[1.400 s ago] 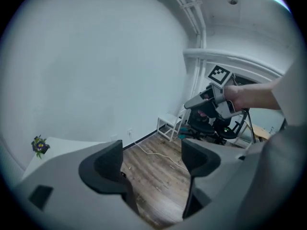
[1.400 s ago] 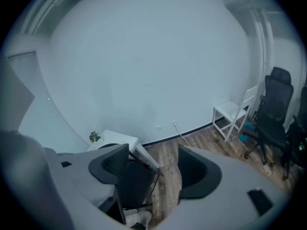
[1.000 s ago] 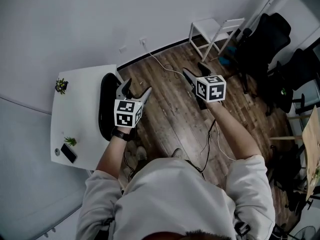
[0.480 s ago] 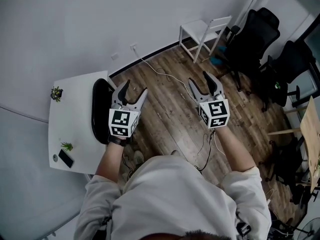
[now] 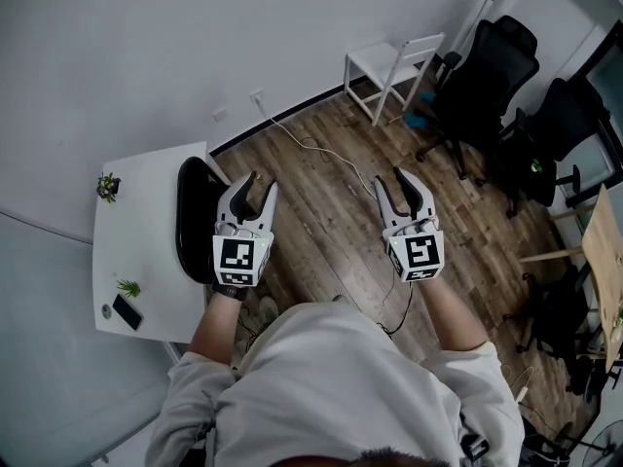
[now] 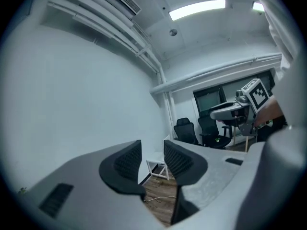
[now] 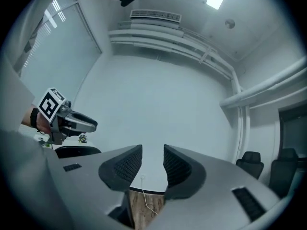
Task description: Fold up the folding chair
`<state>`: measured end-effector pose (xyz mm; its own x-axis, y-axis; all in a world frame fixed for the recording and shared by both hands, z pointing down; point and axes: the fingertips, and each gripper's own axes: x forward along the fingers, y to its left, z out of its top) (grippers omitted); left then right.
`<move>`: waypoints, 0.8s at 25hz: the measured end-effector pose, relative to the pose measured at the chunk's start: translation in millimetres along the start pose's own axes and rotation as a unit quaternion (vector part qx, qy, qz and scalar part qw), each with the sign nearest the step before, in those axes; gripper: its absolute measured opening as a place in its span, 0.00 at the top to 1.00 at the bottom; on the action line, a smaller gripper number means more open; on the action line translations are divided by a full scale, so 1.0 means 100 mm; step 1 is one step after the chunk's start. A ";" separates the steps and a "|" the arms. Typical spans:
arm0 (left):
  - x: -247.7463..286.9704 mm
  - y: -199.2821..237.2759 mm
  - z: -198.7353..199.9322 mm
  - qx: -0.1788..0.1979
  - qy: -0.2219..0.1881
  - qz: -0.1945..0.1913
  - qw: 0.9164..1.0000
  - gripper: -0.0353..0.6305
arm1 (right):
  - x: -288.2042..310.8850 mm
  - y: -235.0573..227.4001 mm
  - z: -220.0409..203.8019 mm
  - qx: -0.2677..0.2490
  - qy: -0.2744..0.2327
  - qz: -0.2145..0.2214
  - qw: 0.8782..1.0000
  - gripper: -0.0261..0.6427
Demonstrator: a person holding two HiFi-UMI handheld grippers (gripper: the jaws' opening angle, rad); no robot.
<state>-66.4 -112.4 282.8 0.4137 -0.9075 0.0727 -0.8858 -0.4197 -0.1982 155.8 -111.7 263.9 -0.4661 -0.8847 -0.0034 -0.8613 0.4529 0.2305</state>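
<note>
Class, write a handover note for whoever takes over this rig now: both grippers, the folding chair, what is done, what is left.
Left gripper: empty, jaws a little apart, just been closing.
Right gripper: the same.
Folding chair: white, stands unfolded by the wall, across the floor from both grippers.
Done: nothing yet.
Left: go over, grip it, fold it.

head view steeply down, tool views level, sharing wall [image 5: 117, 47]
</note>
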 end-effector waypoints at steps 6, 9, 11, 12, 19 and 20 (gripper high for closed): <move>-0.13 0.04 -0.03 -0.007 -0.003 0.020 1.000 0.84 | -0.15 0.04 -0.01 -0.001 -0.009 -0.014 1.000 0.84; -0.15 0.08 -0.04 -0.004 -0.004 0.027 1.000 0.89 | -0.17 0.01 -0.05 0.004 -0.007 -0.023 1.000 0.89; -0.17 0.12 -0.05 -0.003 -0.004 0.031 0.999 0.91 | -0.18 0.02 -0.07 0.007 -0.004 -0.025 1.000 0.91; -0.18 0.14 -0.05 -0.003 -0.005 0.034 0.999 0.92 | -0.19 0.03 -0.08 0.009 -0.003 -0.026 1.000 0.92; -0.20 0.18 -0.08 -0.004 -0.003 0.037 0.999 0.94 | -0.20 0.04 -0.12 0.011 0.008 -0.026 1.000 0.93; -0.21 0.18 -0.09 -0.004 -0.004 0.035 0.999 0.94 | -0.20 0.06 -0.14 0.012 0.010 -0.026 1.000 0.93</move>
<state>-93.0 -101.6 286.1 0.3524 -0.9344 0.0522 -0.9141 -0.3556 -0.1947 163.1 -93.1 278.9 -0.4171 -0.9088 0.0047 -0.8887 0.4089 0.2076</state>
